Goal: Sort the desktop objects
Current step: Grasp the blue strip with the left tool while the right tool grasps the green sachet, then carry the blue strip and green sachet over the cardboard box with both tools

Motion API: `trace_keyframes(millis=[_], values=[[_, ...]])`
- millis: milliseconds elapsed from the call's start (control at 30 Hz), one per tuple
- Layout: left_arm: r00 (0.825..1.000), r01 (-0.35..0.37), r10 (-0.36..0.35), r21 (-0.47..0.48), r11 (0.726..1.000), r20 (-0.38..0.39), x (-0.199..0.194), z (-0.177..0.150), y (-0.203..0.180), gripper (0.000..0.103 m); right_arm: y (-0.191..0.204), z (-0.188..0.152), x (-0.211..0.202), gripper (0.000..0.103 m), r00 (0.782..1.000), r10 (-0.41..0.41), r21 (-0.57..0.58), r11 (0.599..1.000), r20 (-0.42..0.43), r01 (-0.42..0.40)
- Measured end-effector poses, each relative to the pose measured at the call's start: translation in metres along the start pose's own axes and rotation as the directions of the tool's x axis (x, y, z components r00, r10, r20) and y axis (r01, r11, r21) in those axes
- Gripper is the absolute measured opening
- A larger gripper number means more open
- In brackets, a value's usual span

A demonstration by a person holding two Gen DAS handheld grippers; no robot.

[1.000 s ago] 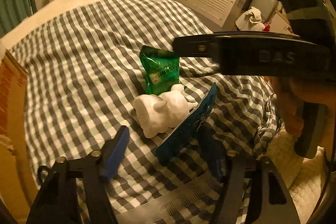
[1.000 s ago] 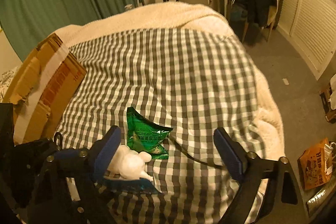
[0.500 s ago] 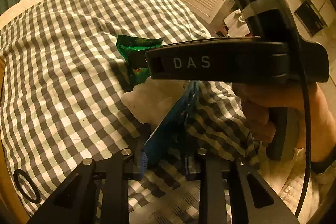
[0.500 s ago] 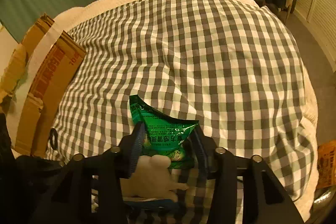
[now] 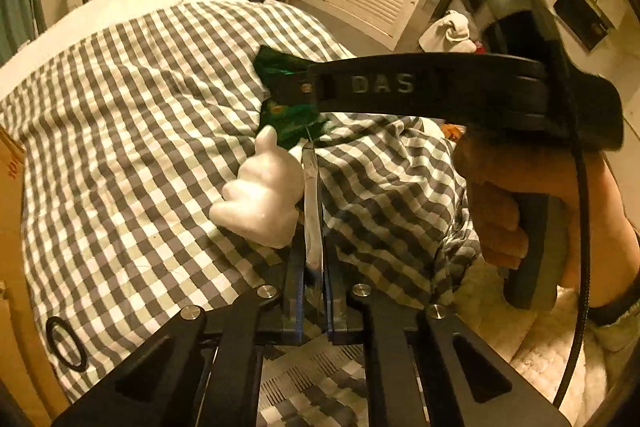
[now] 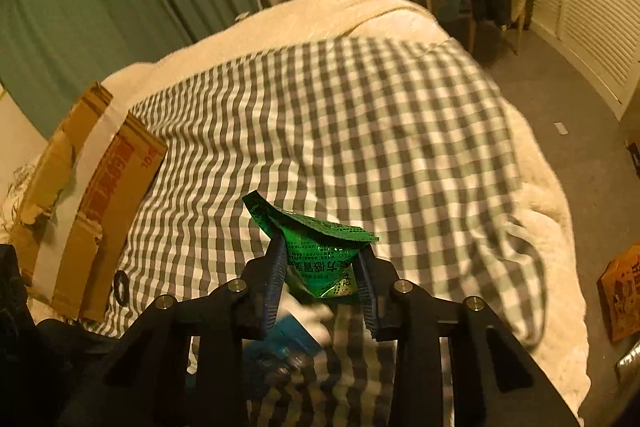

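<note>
Left gripper [image 5: 312, 259], open w/ jaws wide 1 s ago, is now gripping the thin blue packet [image 5: 311, 211] edge-on. Right gripper [image 6: 322, 267] is closing its jaws on the green sachet [image 6: 320, 251], which was lying flat on the checked bed cover [image 6: 360, 131] and is now buckling, lifted between them.

The right gripper [image 5: 308, 89] body reads "DAS"; the cardboard box [image 6: 120, 179] shows "10".

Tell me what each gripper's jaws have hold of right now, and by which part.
Left gripper: shut on the thin blue packet, gripped at its near edge. Right gripper: jaws closing on the green sachet, pinching its lower half from both sides.
</note>
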State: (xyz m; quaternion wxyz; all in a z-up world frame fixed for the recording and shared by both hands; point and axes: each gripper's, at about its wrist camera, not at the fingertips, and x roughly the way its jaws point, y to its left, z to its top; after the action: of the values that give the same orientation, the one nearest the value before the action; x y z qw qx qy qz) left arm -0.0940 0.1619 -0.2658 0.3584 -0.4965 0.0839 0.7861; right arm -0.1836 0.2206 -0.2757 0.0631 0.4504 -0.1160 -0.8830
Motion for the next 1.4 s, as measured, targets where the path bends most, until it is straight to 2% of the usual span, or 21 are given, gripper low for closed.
trace_keyframes(millis=[400, 600, 767, 933, 1033, 1267, 1400], values=[[0.998, -0.017, 0.017, 0.000, 1.000, 0.056, -0.048, -0.004, -0.020, 0.006, -0.009, -0.016, -0.071, 0.032, 0.987, -0.024, 0.080, 0.997, 0.157, 0.011], [0.993, -0.064, 0.062, 0.013, 0.998, 0.102, -0.078, -0.006, -0.034, 0.006, -0.013, -0.021, -0.108, 0.031, 0.971, -0.063, 0.106, 0.994, 0.231, 0.039], [0.981, -0.122, 0.118, 0.014, 0.992, 0.157, -0.104, -0.004, -0.040, 0.006, -0.006, -0.024, -0.130, 0.031, 0.960, -0.086, 0.112, 0.992, 0.265, 0.058], [0.959, -0.175, 0.168, 0.010, 0.984, 0.227, -0.135, -0.001, -0.046, 0.006, 0.009, -0.027, -0.157, 0.031, 0.948, -0.098, 0.094, 0.993, 0.303, 0.072], [0.939, -0.217, 0.206, 0.012, 0.976, 0.274, -0.153, -0.002, -0.047, 0.006, 0.020, -0.026, -0.174, 0.031, 0.937, -0.107, 0.078, 0.993, 0.332, 0.086], [0.899, -0.257, 0.239, 0.000, 0.966, 0.366, -0.201, 0.001, -0.051, 0.006, 0.052, -0.019, -0.218, 0.031, 0.906, -0.114, 0.033, 0.993, 0.407, 0.110], [0.868, -0.292, 0.269, -0.009, 0.956, 0.416, -0.228, -0.001, -0.051, 0.006, 0.074, -0.016, -0.236, 0.031, 0.895, -0.116, -0.001, 0.992, 0.430, 0.129]])
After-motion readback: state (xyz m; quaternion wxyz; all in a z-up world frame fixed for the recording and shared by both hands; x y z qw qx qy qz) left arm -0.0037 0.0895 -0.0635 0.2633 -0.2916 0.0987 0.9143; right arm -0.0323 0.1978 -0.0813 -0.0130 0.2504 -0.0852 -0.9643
